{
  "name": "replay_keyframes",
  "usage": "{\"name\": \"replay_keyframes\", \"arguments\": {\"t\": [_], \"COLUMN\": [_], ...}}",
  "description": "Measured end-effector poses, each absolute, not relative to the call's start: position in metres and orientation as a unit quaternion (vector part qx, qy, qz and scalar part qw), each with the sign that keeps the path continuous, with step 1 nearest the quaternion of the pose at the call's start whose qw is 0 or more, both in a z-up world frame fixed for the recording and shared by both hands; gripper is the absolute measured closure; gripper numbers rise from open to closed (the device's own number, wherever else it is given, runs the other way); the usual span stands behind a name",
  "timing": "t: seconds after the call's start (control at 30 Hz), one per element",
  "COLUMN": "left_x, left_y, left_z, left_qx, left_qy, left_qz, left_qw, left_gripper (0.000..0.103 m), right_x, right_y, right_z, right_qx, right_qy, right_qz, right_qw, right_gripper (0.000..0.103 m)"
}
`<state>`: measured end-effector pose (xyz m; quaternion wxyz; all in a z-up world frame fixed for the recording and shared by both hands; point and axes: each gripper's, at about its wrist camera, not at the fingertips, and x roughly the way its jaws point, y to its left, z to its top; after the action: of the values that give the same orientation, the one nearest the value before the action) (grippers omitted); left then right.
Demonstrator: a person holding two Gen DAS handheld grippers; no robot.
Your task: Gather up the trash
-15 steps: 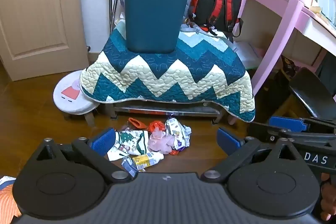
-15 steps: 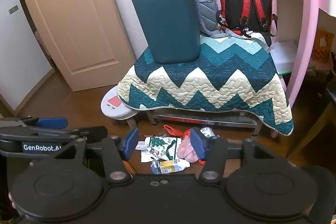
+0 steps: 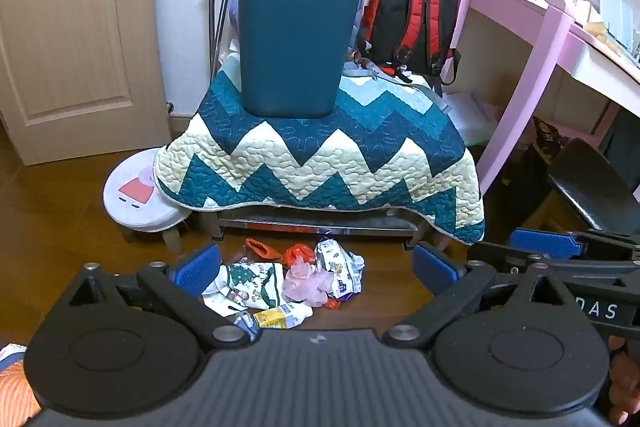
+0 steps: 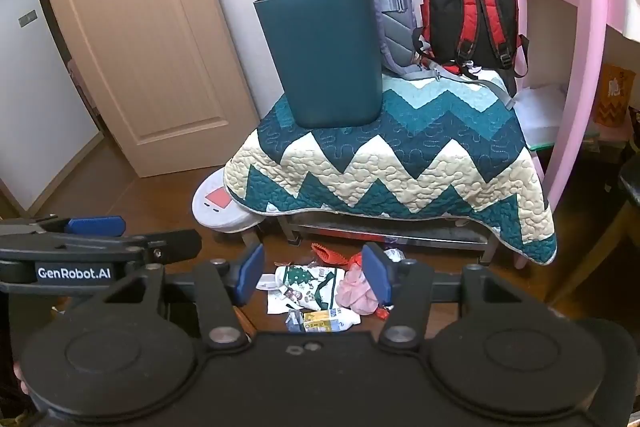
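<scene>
While both hand-held grippers (image 3: 316,269) (image 4: 312,277) gape empty | trash pile (image 3: 288,283) sprawls sideways | bin (image 3: 296,43) upright, mouth up

1. Trash pile (image 3: 292,283): crumpled wrappers, a white-and-green printed packet, a pink wad and orange scraps, heaped together on the wooden floor.
2. Bin (image 3: 294,43): dark teal, upright, open-topped, standing on a zigzag quilt above the pile.

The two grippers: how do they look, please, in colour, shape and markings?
Both are black, each with two round discs at the base and angled link bars to blue ribbed pads. The left gripper shows white "GenRobot.AI" lettering in the right view; the right gripper shows "DAS".
</scene>
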<state>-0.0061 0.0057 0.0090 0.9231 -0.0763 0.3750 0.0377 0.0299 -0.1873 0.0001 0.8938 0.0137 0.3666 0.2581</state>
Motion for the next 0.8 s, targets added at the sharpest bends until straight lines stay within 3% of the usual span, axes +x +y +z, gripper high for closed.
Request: {"name": "replay_keyframes", "arguments": {"t": [0.8], "left_x": [-0.0068], "left_y": [0.0058], "left_z": [0.0144], "left_qx": [-0.082], "left_qy": [0.370], "left_qz": [0.037], "left_qw": [0.925], "left_gripper": [0.000], "right_x": [0.0300], "right_y": [-0.1872], "right_z": [0.0018], "right_qx": [0.003], "right_qy": [0.357], "right_qz": [0.259], "right_qw": [0.898], "right_gripper": [0.049]}}
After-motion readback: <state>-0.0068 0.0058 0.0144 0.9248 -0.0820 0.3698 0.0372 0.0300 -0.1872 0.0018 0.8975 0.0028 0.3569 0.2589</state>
